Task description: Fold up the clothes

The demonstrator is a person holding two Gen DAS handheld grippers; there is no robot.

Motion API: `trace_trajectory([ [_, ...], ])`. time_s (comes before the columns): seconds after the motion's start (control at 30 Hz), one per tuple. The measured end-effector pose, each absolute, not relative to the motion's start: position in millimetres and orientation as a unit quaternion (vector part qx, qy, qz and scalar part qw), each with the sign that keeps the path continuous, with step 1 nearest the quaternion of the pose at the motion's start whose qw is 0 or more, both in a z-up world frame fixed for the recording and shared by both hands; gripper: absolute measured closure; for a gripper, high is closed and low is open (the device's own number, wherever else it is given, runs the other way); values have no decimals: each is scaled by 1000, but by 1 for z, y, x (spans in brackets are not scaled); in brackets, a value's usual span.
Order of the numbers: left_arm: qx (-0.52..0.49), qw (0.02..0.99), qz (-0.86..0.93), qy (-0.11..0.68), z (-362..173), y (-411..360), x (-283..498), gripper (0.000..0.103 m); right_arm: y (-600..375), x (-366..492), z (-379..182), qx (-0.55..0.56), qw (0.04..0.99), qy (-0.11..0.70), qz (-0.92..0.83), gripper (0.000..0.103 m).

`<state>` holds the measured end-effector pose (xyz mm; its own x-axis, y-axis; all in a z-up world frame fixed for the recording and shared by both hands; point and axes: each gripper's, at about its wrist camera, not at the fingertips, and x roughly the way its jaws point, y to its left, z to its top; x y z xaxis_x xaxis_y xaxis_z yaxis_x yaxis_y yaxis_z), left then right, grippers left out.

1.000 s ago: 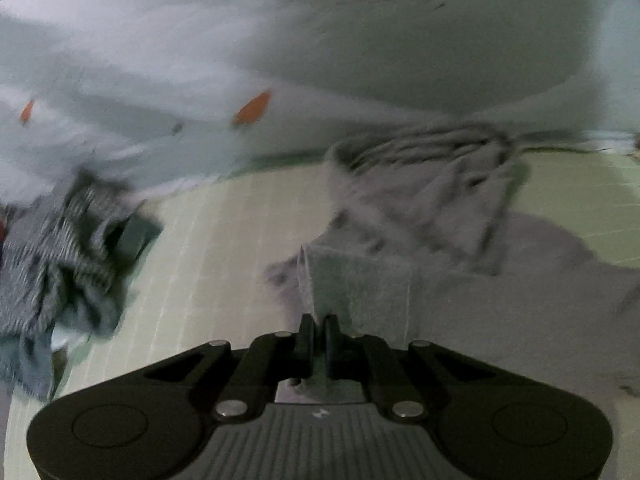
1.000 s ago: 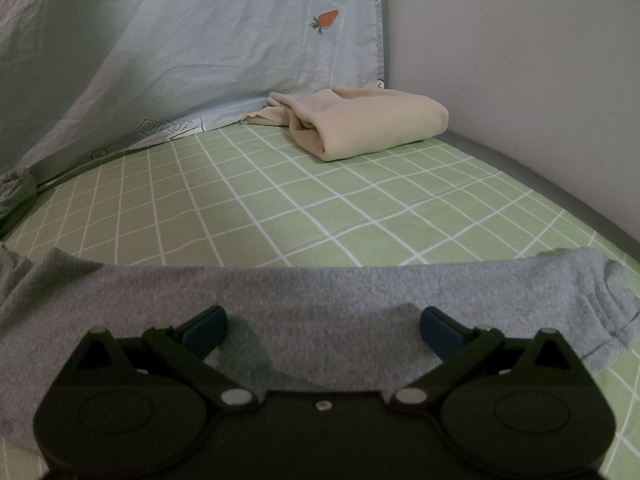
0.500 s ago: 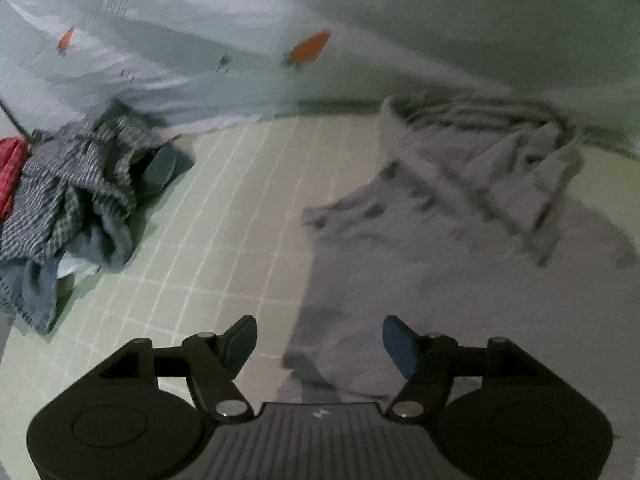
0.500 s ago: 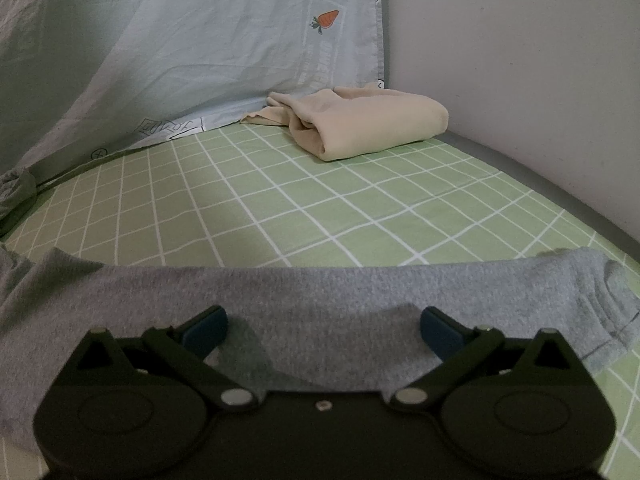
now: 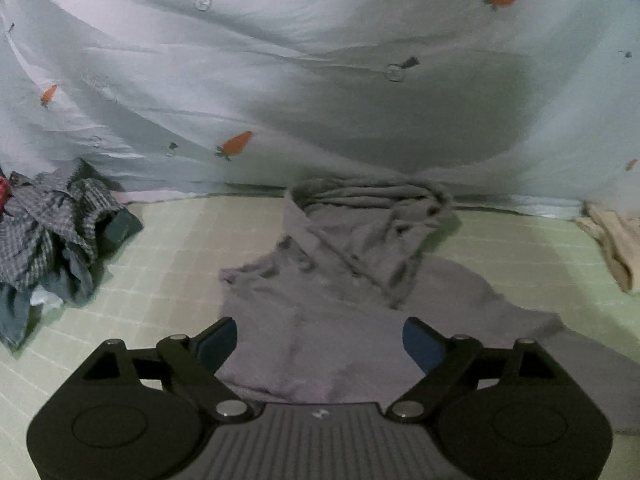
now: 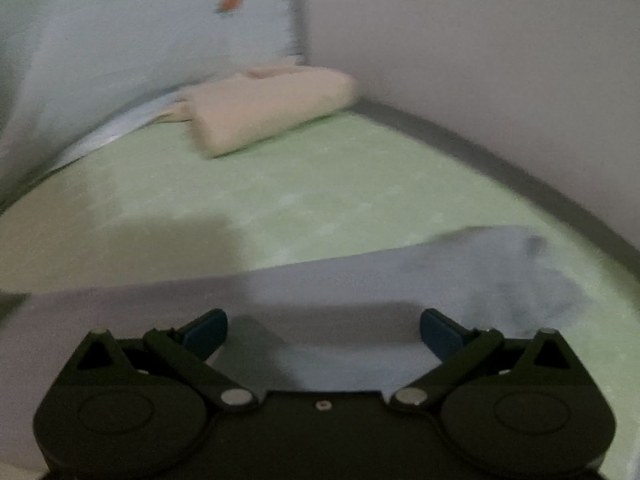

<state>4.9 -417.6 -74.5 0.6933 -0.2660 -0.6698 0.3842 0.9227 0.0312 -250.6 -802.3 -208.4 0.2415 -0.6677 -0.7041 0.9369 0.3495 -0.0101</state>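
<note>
Both sets of jaws stand wide apart and hold nothing. The left gripper hangs just above the near part of the grey garment, its blue pads either side of the cloth but not pinching it. The right gripper is the same, spread wide over a long flat band of that grey cloth that runs across in front of it and ends at the right in a slightly rumpled end, perhaps a sleeve or a cuff; the right wrist view is too smeared to be sure.

As for how far the folding has got, the grey garment is only part way there, by my reckoning. Its near part lies fairly flat on the bed with its green checked sheet, but the far part is heaped in loose ridges and creases up against the pale blue hanging sheet with carrots. No neat rectangle shows anywhere on it, so it needs smoothing and folding over.

Further out, a beige garment sits at the far right corner by the wall as a compact, plump bundle, which looks folded. At the far left a checked shirt pile lies crumpled with darker and bluish cloth tangled in it, plainly not folded. So one piece looks done, one is spread out beneath the grippers, and a heap is left.
</note>
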Motion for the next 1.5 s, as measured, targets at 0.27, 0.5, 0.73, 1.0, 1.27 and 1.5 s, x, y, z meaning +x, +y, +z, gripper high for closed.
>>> trace_trajectory([
  [0.27, 85, 926, -176, 323, -59, -416, -24, 8, -844, -315, -217, 187, 728, 322, -575, 0],
  [0.5, 93, 926, -159, 329, -59, -419, -41, 8, -864, -347, -224, 243, 713, 272, -598, 0],
  [0.73, 99, 925, -168, 326, -61, -417, -56, 8, -852, -336, -222, 240, 735, 284, -567, 6],
  [1.0, 68, 926, -175, 328, -64, -397, -52, 8, -832, -321, -212, 362, 764, 224, -485, 84],
  [1.27, 51, 930, -171, 321, -60, -355, -44, 8, -777, -268, -236, 650, 685, 77, -321, 85],
  [1.5, 31, 940, -150, 304, -47, -309, -22, 8, -690, -126, -205, 681, 714, 115, -115, 85],
])
